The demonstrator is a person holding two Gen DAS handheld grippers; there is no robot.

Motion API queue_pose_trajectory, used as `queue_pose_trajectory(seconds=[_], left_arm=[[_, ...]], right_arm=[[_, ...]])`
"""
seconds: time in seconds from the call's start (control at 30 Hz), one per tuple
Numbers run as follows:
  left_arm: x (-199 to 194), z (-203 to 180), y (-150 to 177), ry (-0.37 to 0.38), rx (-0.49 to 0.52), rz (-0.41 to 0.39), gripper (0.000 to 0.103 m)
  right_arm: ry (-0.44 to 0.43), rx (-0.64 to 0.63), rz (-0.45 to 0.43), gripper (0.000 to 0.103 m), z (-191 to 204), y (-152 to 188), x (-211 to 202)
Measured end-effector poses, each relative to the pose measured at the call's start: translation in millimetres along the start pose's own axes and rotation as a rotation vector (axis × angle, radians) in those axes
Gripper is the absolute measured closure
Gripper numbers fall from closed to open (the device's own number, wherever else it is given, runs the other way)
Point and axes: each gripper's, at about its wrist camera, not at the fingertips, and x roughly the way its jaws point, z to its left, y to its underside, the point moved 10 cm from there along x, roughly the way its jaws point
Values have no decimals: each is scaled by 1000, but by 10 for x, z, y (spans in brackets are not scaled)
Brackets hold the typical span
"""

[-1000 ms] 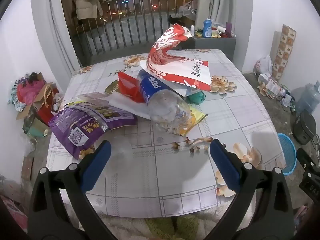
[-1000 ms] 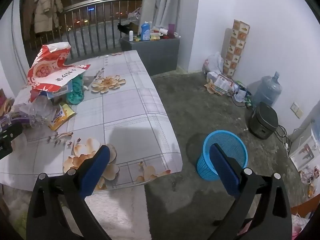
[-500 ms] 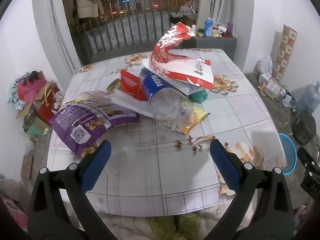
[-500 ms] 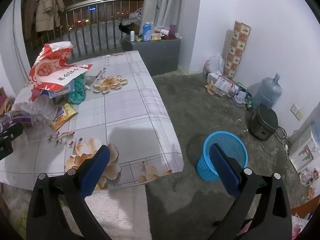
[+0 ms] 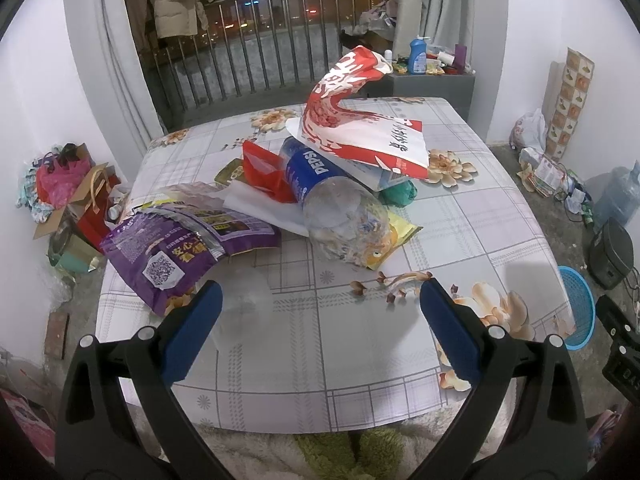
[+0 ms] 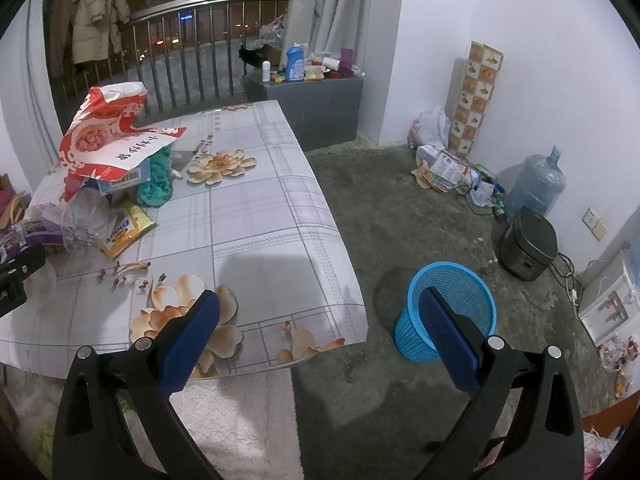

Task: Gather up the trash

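A heap of trash lies on the flowered table (image 5: pixel 320 332): a crushed Pepsi bottle (image 5: pixel 336 208), a purple snack bag (image 5: pixel 176 248), a red and white bag (image 5: pixel 360 128), a small red bag (image 5: pixel 264 176), a yellow wrapper (image 5: pixel 396 236) and a green bundle (image 5: pixel 400 194). My left gripper (image 5: pixel 318 292) is open near the table's front edge, short of the heap, holding nothing. My right gripper (image 6: pixel 320 300) is open over the table's right front corner, with the blue mesh bin (image 6: pixel 448 312) on the floor behind its right finger. The red and white bag (image 6: pixel 112 132) shows at far left there.
A grey cabinet (image 6: pixel 312 108) with bottles stands behind the table by the balcony railing. On the floor at right are a water jug (image 6: pixel 536 188), a dark cooker (image 6: pixel 528 248), cables and papers. Bags and boxes (image 5: pixel 68 196) pile up left of the table.
Both grippers have drawn back and up a little, so the heap and the table look slightly farther off. Both stay open, and nothing on the table has moved.
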Motion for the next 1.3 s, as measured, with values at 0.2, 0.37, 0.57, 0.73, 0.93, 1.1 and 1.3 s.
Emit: queue_pose_trajectory(seconds=[0.2,0.37,0.57,0.73,0.93,1.1,1.3], left_arm=[[-6,12,-4,1,0,1,8],[-6,15,-5,-1,-2,-1,8],[-3,9,-3,0,1,0,8],[-3,15,2,0,0,1,8],[-2,13,3,-1,0,2,8],[-1,12,4,0,0,1,8],[38,31,46,-1,4,12,8]], right_arm=[[-12,-5,0,6,-46,4,29],[-12,-7,0,6,-38,4,40],[-14,-13,-2,6,-5,-1,40],[-12,-12,-1,6,-2,-1,42],[-12,-12,-2,6,-1,-1,42],[-11,-10,-2,6,-5,-1,42],[-11,-7,-5,6,1,2,38]])
